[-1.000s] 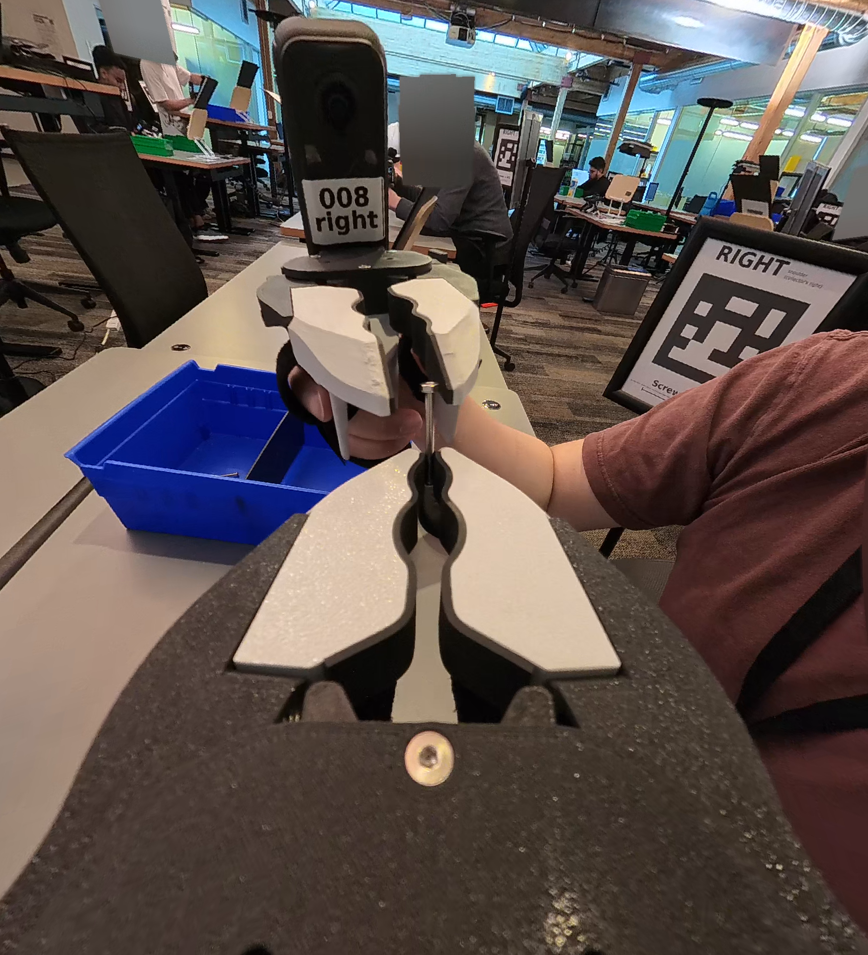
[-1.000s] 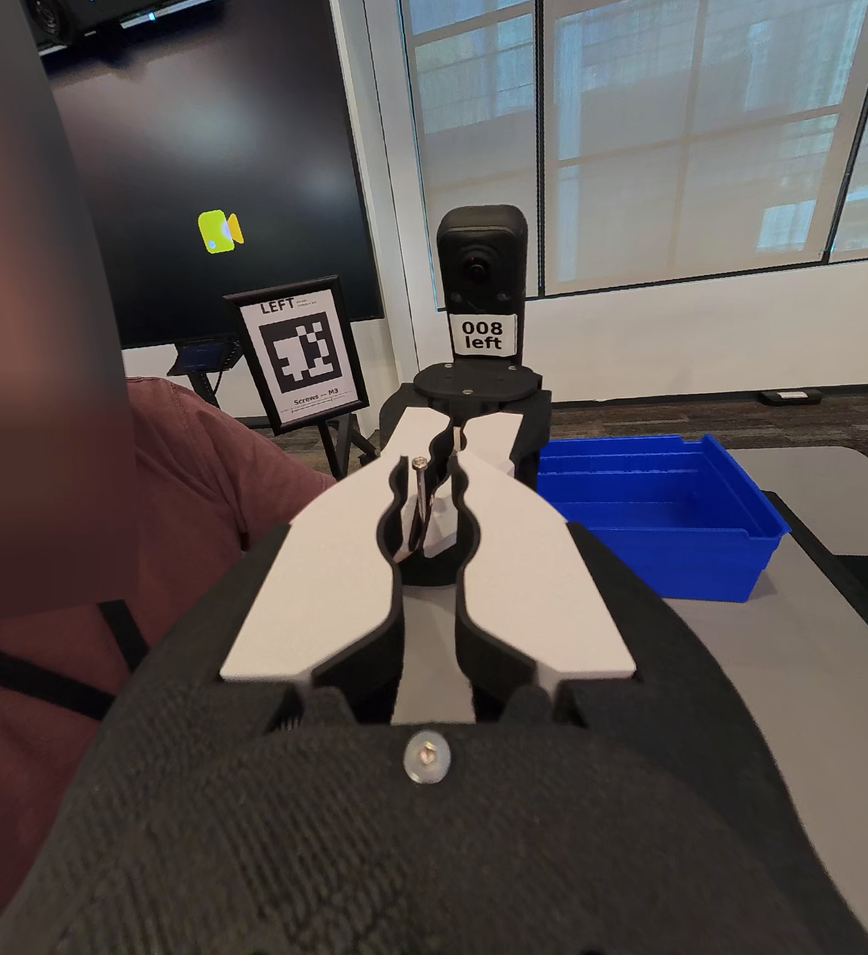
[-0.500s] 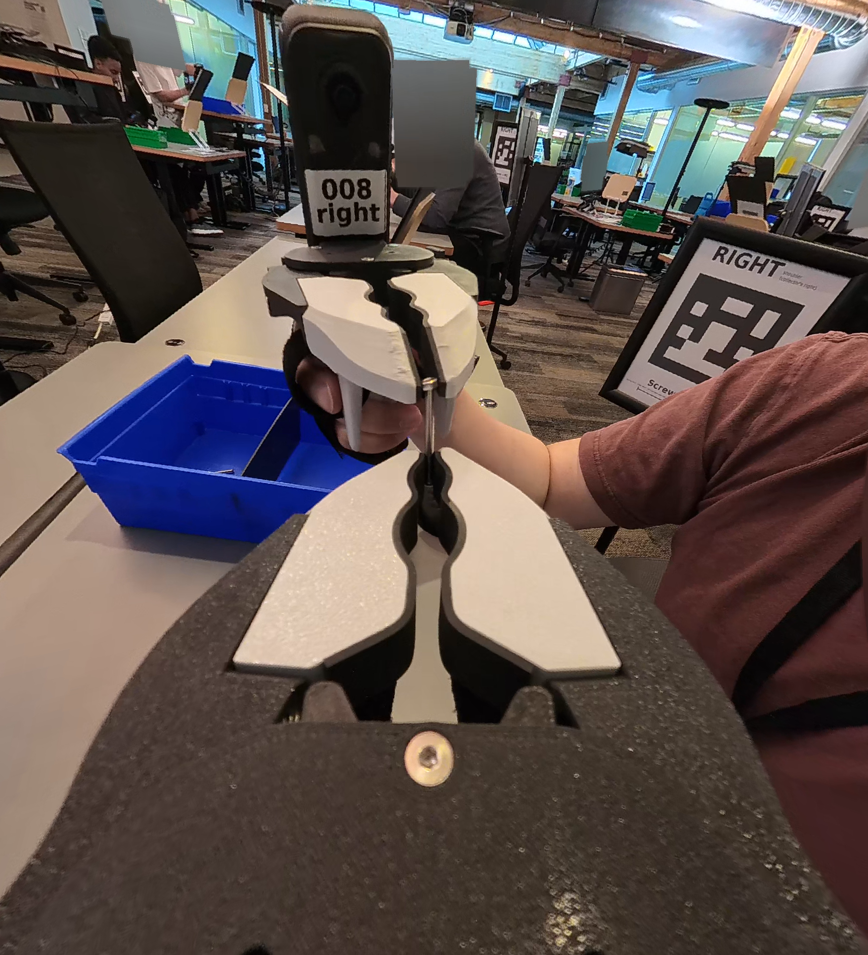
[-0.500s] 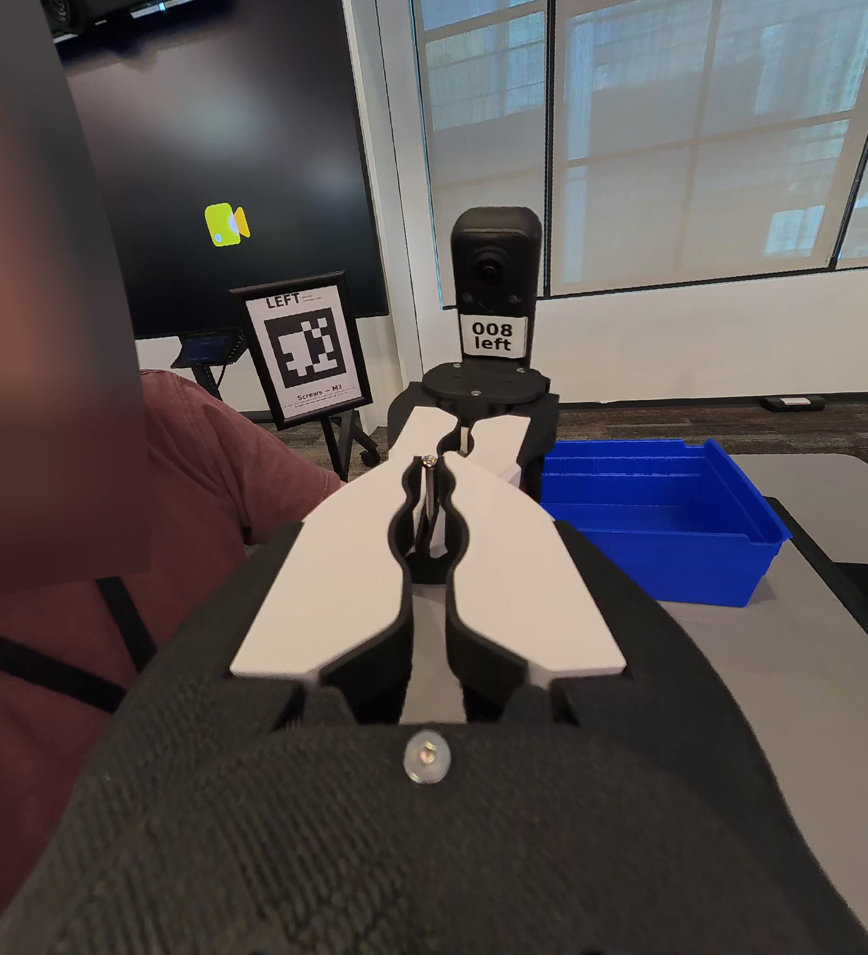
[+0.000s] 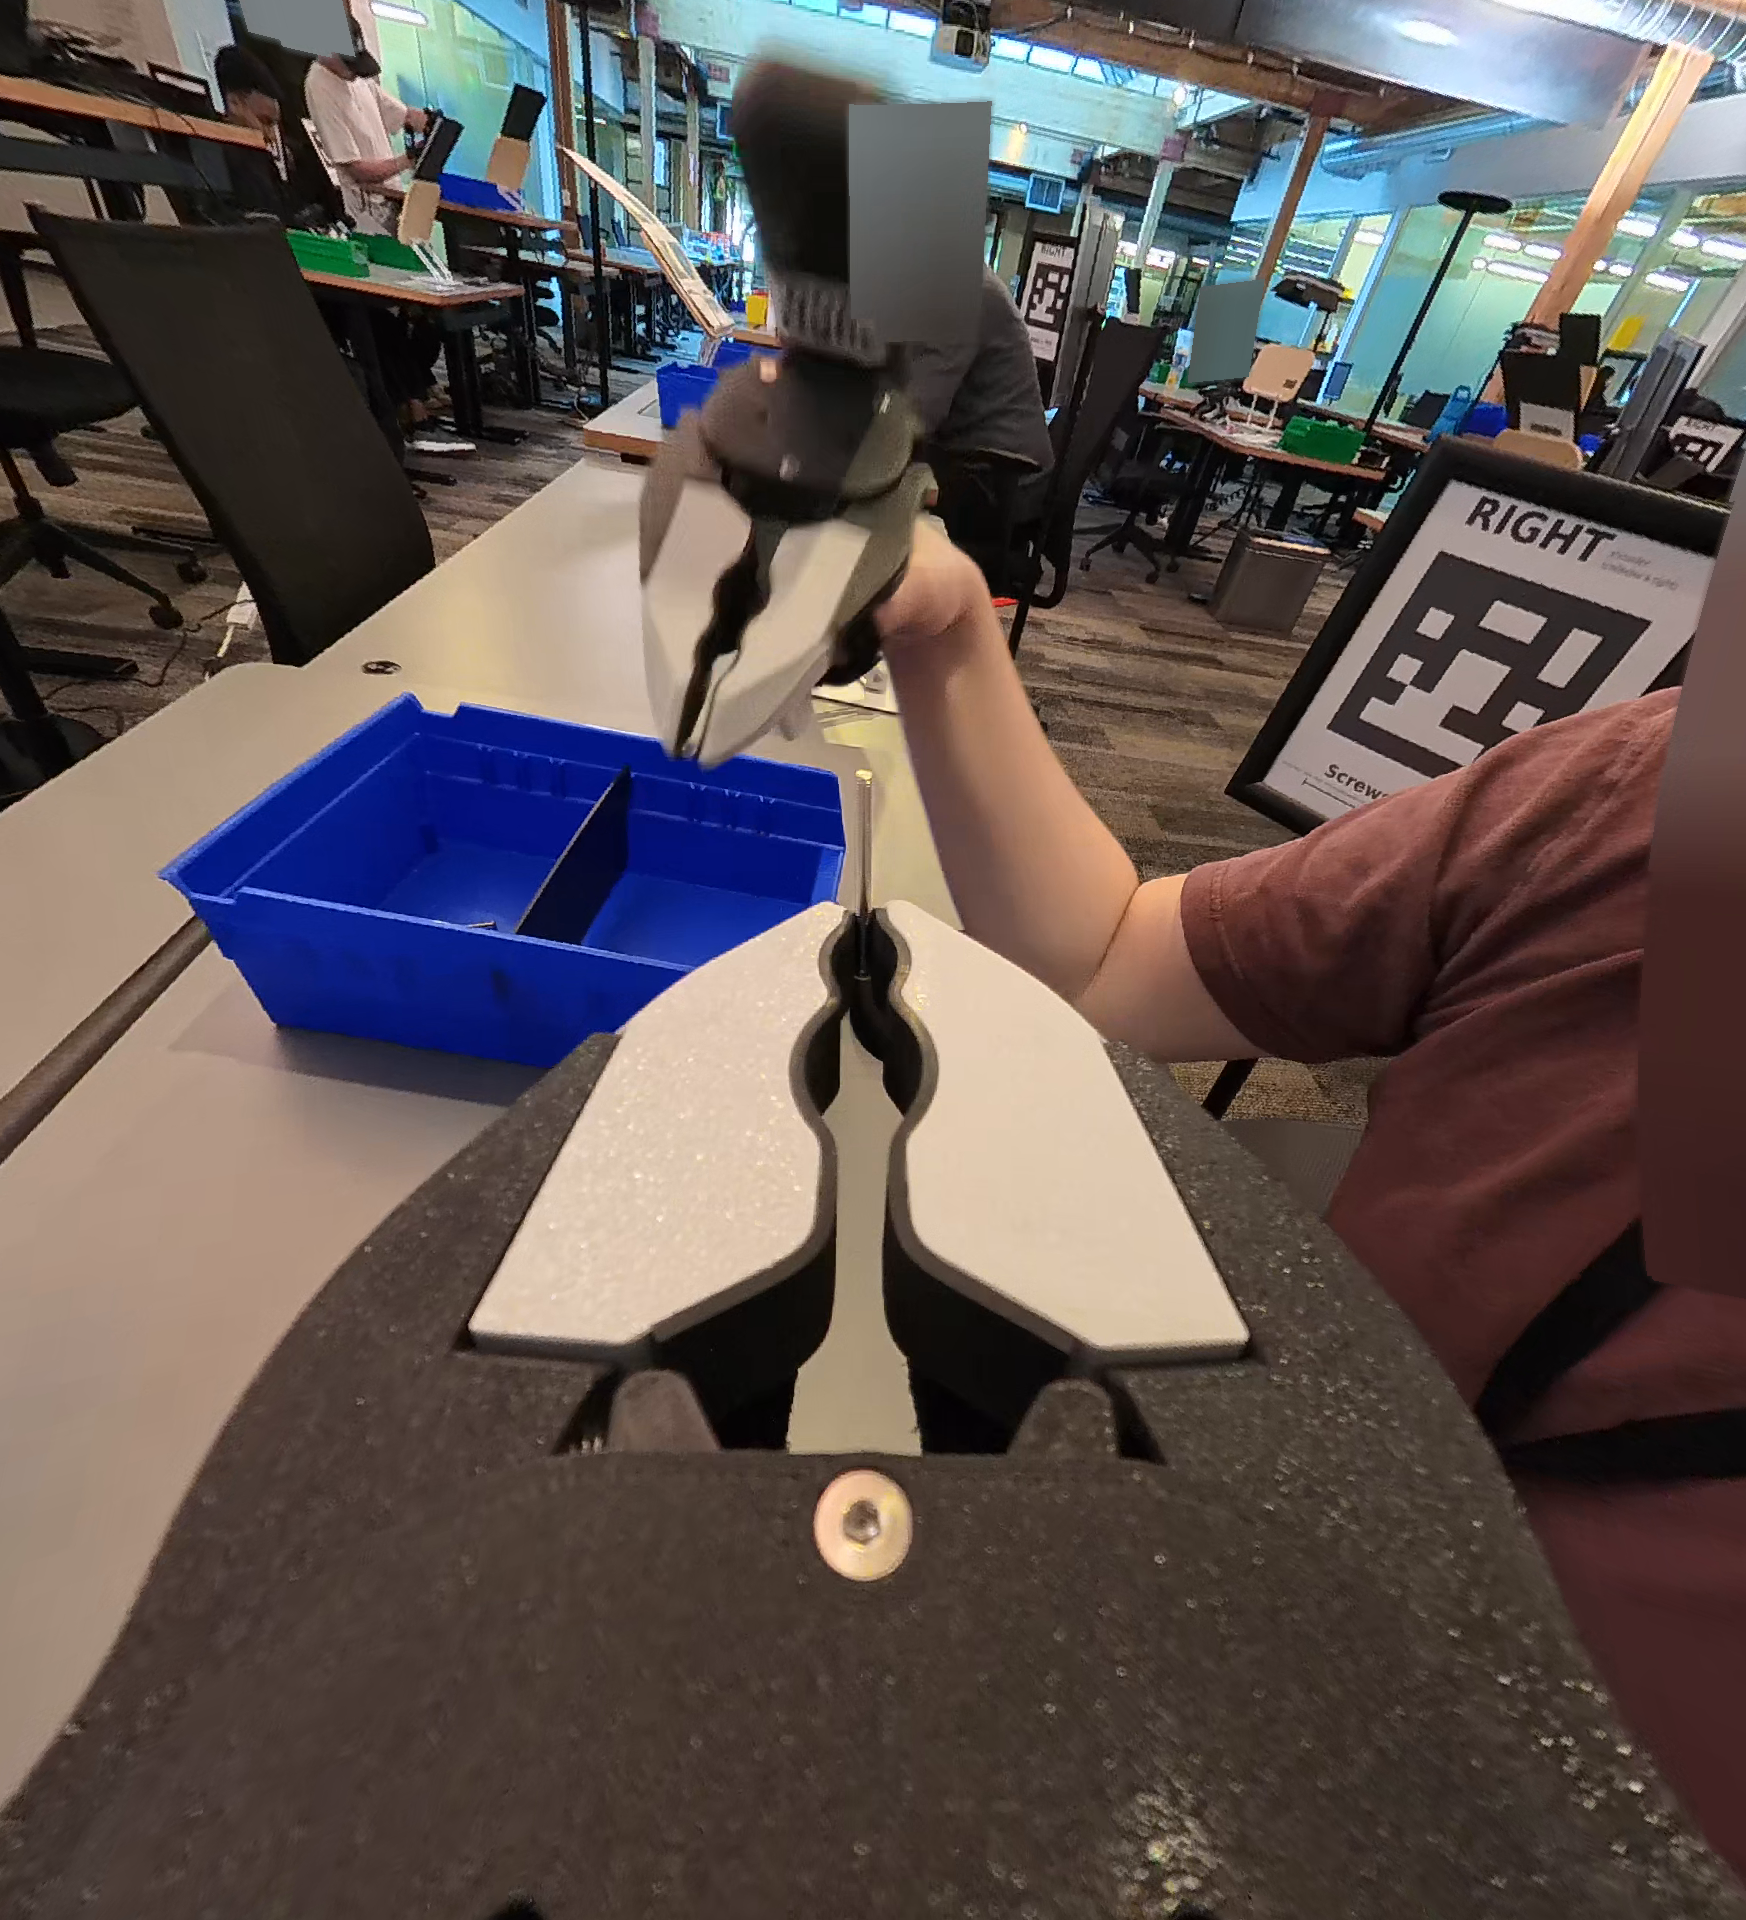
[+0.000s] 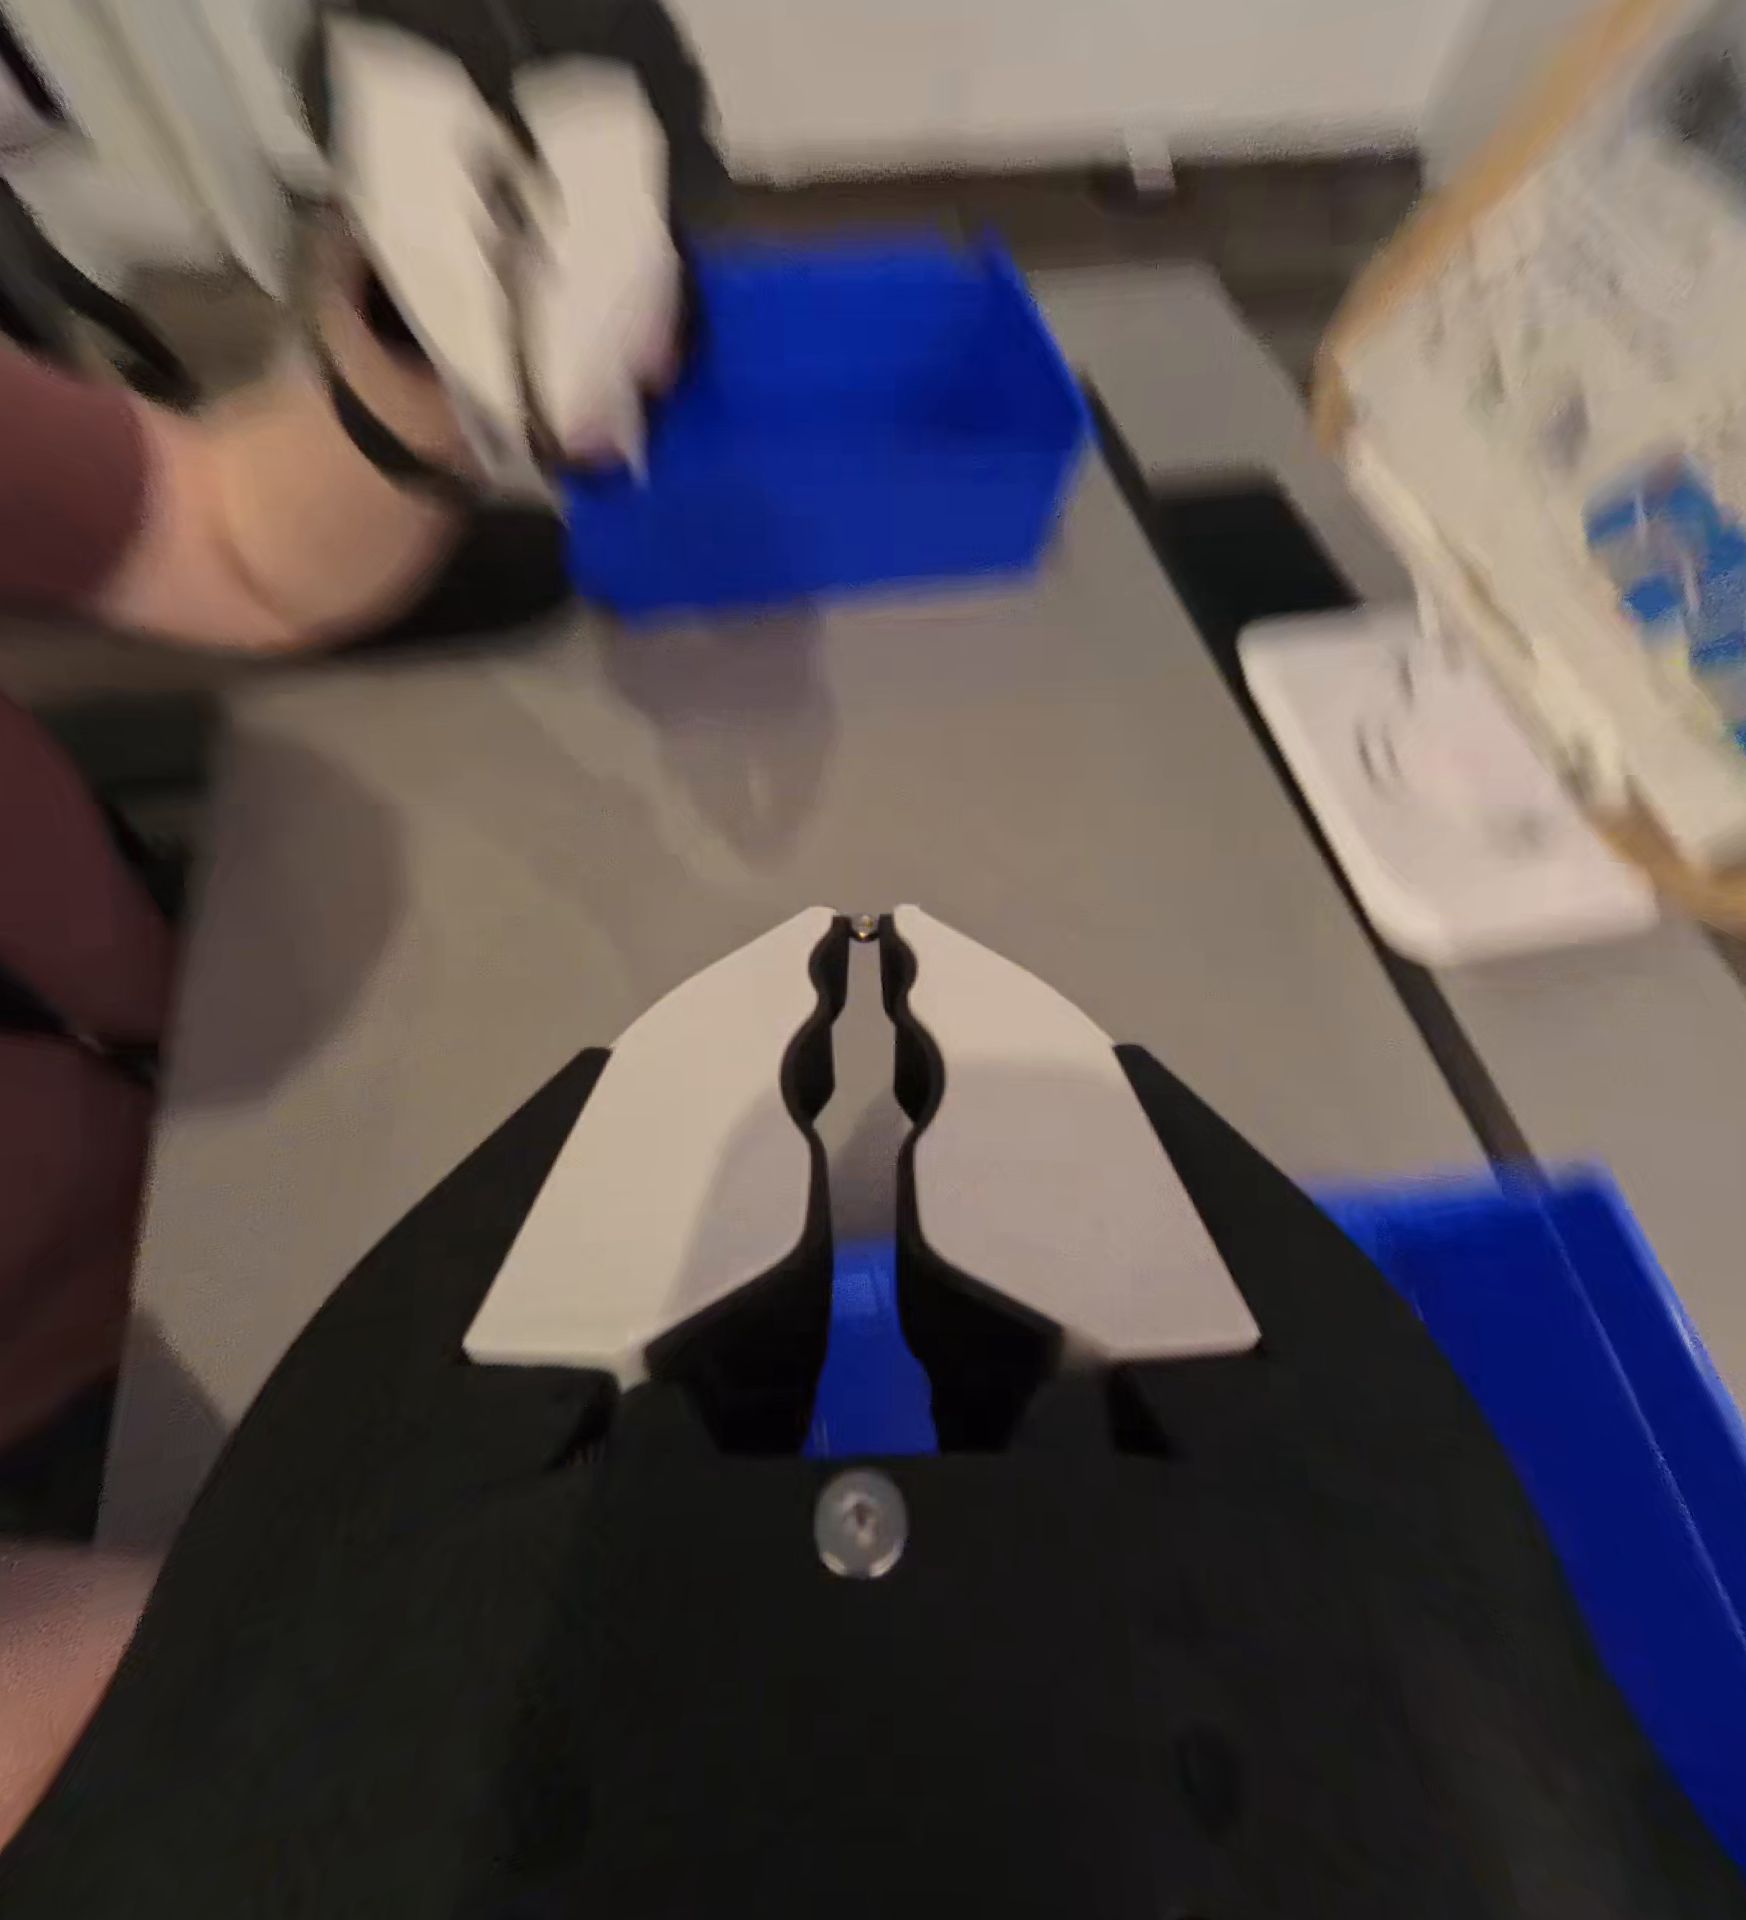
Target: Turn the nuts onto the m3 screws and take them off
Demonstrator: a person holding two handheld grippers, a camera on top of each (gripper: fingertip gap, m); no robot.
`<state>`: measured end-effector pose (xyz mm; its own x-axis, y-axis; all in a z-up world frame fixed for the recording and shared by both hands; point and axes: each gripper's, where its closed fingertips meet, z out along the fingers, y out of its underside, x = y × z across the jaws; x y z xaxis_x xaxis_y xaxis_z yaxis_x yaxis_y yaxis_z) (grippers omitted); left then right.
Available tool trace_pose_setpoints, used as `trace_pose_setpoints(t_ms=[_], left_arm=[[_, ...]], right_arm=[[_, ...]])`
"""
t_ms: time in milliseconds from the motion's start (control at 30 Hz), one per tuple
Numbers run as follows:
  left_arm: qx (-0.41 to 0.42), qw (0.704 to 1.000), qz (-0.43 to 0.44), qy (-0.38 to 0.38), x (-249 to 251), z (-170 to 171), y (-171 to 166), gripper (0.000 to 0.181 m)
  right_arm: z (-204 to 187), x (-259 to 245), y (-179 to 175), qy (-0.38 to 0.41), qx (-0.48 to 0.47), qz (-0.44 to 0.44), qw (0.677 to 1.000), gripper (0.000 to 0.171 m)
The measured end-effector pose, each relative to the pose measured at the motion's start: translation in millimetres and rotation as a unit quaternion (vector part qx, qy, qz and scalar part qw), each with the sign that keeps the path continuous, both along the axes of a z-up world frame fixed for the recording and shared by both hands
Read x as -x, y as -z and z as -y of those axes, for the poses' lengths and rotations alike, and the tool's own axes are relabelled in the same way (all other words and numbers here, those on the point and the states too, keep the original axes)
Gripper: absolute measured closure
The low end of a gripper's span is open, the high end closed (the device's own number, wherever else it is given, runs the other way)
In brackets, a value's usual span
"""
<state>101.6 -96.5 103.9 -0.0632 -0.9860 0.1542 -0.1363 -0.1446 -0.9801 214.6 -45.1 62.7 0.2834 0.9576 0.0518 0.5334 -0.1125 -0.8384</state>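
My left gripper (image 5: 861,920) is shut on a thin M3 screw (image 5: 861,842) that stands straight up out of its tips. My right gripper (image 6: 864,920) is shut on a small shiny nut (image 6: 864,925) pinched at its very tips. In the left wrist view the right gripper (image 5: 694,740) is blurred, tilted tips-down, up and to the left of the screw and clear of it, over the far rim of the blue bin (image 5: 433,977). In the blurred right wrist view the left gripper (image 6: 536,312) is at the upper left.
The blue bin has a dark divider (image 5: 573,868) and sits on the grey table (image 5: 173,1247). The right wrist view shows the far blue bin (image 6: 848,447), a blue bin wall (image 6: 1627,1455) at lower right, and a white tray (image 6: 1440,821) under a box (image 6: 1596,436). The tips of one gripper are about 12 centimetres away from the tips of the other.
The right gripper has come off the screw's top, swung up and left and tipped downward; its view now looks at the table. The left gripper still holds the screw.
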Motion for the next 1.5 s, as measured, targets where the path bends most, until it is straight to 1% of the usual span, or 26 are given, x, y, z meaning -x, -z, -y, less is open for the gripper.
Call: trace_pose_setpoints(t_ms=[67,100,167,233,300,400,567,667,767,833,900,967,1000,1033,1100,1167,1200,1267,1333,1500], left_arm=[[-0.002,1.000,-0.001,-0.002,1,-1,0,0.179],[-0.001,1.000,-0.002,-0.002,1,-1,1,0.179],[0.002,1.000,-0.005,0.000,0,-2,3,0.180],[0.004,1.000,-0.008,-0.001,0,-3,4,0.179],[0.005,1.000,-0.012,0.000,-1,-4,7,0.180],[0.006,1.000,-0.015,0.000,-3,-4,9,0.179],[0.007,1.000,-0.022,0.004,-5,-3,13,0.179],[0.008,1.000,-0.022,0.006,-5,-2,12,0.179],[0.008,1.000,-0.022,0.005,-4,-2,12,0.179],[0.009,1.000,-0.020,0.004,-4,-3,11,0.180],[0.009,1.000,-0.018,0.004,-5,-3,11,0.179],[0.008,1.000,-0.017,0.001,-6,-3,12,0.179],[0.008,1.000,-0.016,0.000,-7,-4,12,0.179],[0.009,1.000,-0.016,0.000,-8,-4,13,0.179],[0.013,1.000,-0.013,-0.001,-9,-6,14,0.180],[0.013,1.000,-0.006,-0.006,-9,-8,13,0.179],[0.013,1.000,-0.005,-0.009,-9,-9,13,0.179],[0.013,1.000,-0.002,-0.012,-8,-10,12,0.179],[0.013,1.000,0.008,-0.016,-7,-12,9,0.179],[0.013,1.000,0.013,-0.021,-5,-13,7,0.179]], right_arm=[[-7,-49,43,0.053,0.032,0.111,0.992,0.165],[-6,-67,64,0.058,0.053,0.151,0.985,0.165],[-4,-91,97,0.054,0.104,0.194,0.974,0.164],[-2,-103,122,0.040,0.161,0.204,0.965,0.164],[-3,-109,138,0.030,0.199,0.195,0.960,0.164],[-2,-113,150,0.027,0.242,0.177,0.954,0.165],[-4,-119,154,0.044,0.270,0.165,0.948,0.163],[-8,-118,149,0.058,0.274,0.142,0.949,0.152],[-10,-122,144,0.068,0.258,0.140,0.954,0.149],[-11,-117,128,0.060,0.226,0.119,0.965,0.150],[-9,-102,98,0.029,0.159,0.078,0.984,0.150],[-6,-75,56,-0.015,0.065,0.018,0.998,0.147],[-5,-60,32,-0.031,0.016,-0.016,0.999,0.146],[-5,-45,8,-0.041,-0.022,-0.052,0.998,0.146],[-1,-13,-37,-0.059,-0.060,-0.136,0.987,0.146],[7,17,-73,-0.087,-0.053,-0.231,0.968,0.147],[13,31,-85,-0.107,-0.036,-0.272,0.956,0.147],[19,55,-96,-0.132,0.000,-0.321,0.938,0.147],[18,74,-96,-0.140,0.026,-0.346,0.927,0.147],[14,109,-73,-0.155,0.060,-0.337,0.927,0.148]])
